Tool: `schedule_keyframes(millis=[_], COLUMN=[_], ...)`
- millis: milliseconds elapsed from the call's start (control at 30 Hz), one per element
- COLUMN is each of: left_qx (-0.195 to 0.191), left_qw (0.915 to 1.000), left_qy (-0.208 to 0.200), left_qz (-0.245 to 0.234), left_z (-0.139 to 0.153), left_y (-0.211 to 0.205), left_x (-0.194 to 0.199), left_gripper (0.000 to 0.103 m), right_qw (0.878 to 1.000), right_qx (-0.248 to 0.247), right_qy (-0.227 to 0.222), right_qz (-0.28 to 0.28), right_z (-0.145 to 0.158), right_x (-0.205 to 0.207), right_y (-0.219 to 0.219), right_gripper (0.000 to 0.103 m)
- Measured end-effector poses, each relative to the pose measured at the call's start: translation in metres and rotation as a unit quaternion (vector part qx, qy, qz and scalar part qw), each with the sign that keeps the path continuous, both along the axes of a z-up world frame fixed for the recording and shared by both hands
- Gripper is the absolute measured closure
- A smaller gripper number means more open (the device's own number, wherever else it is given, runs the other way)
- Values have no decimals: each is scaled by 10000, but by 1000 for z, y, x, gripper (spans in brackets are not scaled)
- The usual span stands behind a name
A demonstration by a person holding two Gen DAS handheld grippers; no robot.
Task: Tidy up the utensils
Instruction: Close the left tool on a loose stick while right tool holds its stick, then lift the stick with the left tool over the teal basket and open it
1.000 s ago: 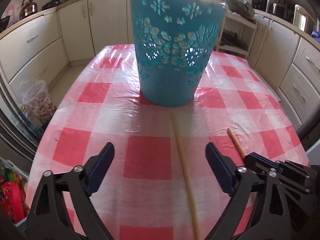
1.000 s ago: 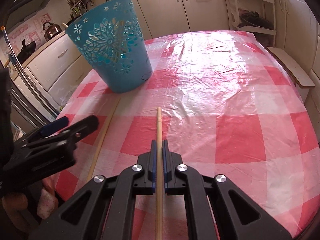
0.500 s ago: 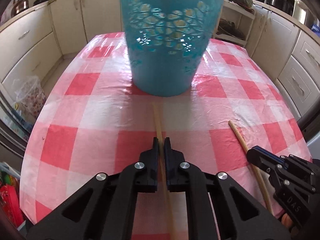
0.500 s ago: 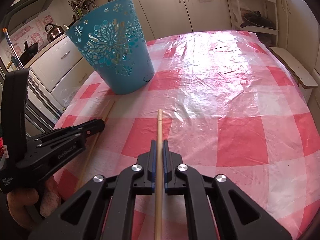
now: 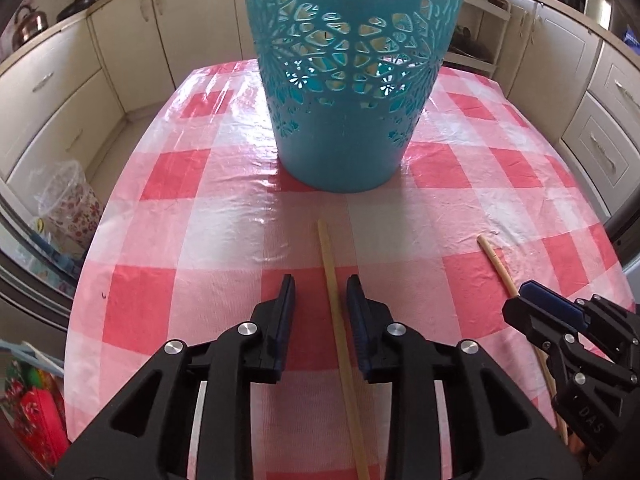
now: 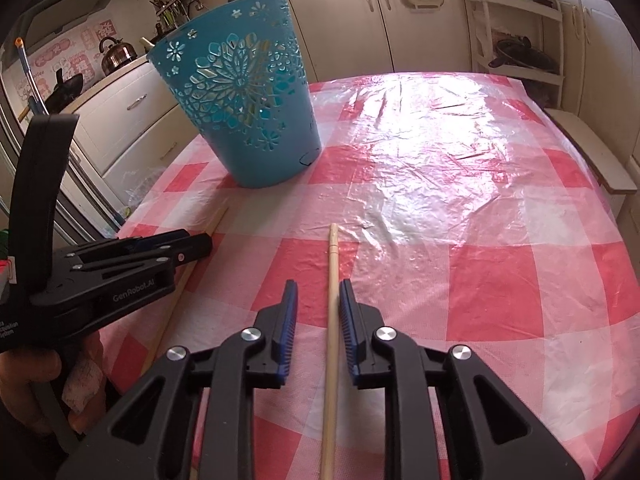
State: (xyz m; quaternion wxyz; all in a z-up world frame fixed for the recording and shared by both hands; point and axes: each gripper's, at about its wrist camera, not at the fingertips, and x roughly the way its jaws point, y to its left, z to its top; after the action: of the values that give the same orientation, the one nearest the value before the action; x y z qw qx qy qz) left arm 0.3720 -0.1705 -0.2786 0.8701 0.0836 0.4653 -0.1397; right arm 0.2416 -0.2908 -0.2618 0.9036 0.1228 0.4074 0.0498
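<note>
Two long wooden sticks lie on the red-and-white checked tablecloth [image 5: 224, 208] in front of a tall blue cut-out basket [image 5: 352, 100]. My left gripper [image 5: 320, 294] straddles the left stick [image 5: 330, 264]; its jaws are opening and the pads stand clear of the wood. My right gripper [image 6: 318, 292] does the same over the right stick [image 6: 331, 264], jaws opening with gaps on both sides. Each wrist view shows the other gripper: the right gripper [image 5: 524, 300] over its stick [image 5: 496, 260], and the left gripper [image 6: 196, 242] over its stick [image 6: 218, 220]. The basket [image 6: 244, 112] stands upright, its inside mostly hidden.
Cream kitchen cabinets [image 5: 60, 92] surround the table. A shelf rack with pans [image 6: 520, 52] stands at the back right and a kettle [image 6: 116, 54] on the left counter. A patterned plastic bag [image 5: 68, 204] sits on the floor to the left. A hand [image 6: 32, 368] holds the left gripper.
The left gripper went from wide open to shut on its stick, and its jaws now stand partly apart. The right gripper was shut on its stick and has let go of it.
</note>
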Motion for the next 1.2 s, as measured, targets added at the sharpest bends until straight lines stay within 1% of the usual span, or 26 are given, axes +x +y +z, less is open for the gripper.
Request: schedule_keyframes(millis=[33,67,100,167,300,433,533,567,600,700,767,800,833,900,1033,1133,1200], left_qx=[18,18,-15,-105,-221,-85,90,145,147,128,188,163,151,259,194,156,79], left_qw=[10000,10000,9999,9999,9997,9999,9999,9998,9998,9998,9996,9995,9995,9990,9993,9993,9993], left_qy=[-24,-42,-42,-13,33,35,-42,-86,-102,-114,-167,-172,-163,-216,-147,-158,-186], left_qz=[-32,-67,-94,-85,-36,-79,-111,-89,-74,-89,-139,-196,-246,-287,-286,-298,-315], left_z=[0,0,0,0,0,0,0,0,0,0,-1,-1,-1,-1,0,4,9], left_y=[-1,-3,-3,-1,6,5,2,1,2,2,2,1,0,-3,1,6,10], left_x=[0,0,1,3,4,5,5,5,4,5,3,2,1,-2,-7,-15,-21], left_gripper=[84,95,98,98,98,97,91,87,85,85,86,92,96,98,98,98,98], right_qw=[10000,9998,9996,9997,9995,9996,9996,9996,9996,9998,9999,9997,9994,9988,9992,9998,9996], right_qx=[-82,-172,-274,-238,-128,-66,-6,20,53,80,-104,-232,-336,-480,-398,-102,-76], right_qy=[-10,-16,-20,-16,-112,-71,-68,-66,-75,-132,-70,-41,-44,-43,-58,-75,-103], right_qz=[-2,-9,-30,-113,-272,-267,-272,-267,-253,-145,-73,-51,-32,4,-42,-169,-242], right_z=[0,0,0,0,2,1,1,1,1,3,1,-1,0,0,-1,-1,0], right_x=[0,1,1,1,1,3,3,4,4,4,5,5,5,6,4,2,1], right_y=[2,4,5,0,-10,-12,-14,-13,-13,-9,-3,1,3,6,2,-8,-12], right_gripper=[84,87,92,97,97,97,97,97,97,97,97,97,97,97,97,97,97])
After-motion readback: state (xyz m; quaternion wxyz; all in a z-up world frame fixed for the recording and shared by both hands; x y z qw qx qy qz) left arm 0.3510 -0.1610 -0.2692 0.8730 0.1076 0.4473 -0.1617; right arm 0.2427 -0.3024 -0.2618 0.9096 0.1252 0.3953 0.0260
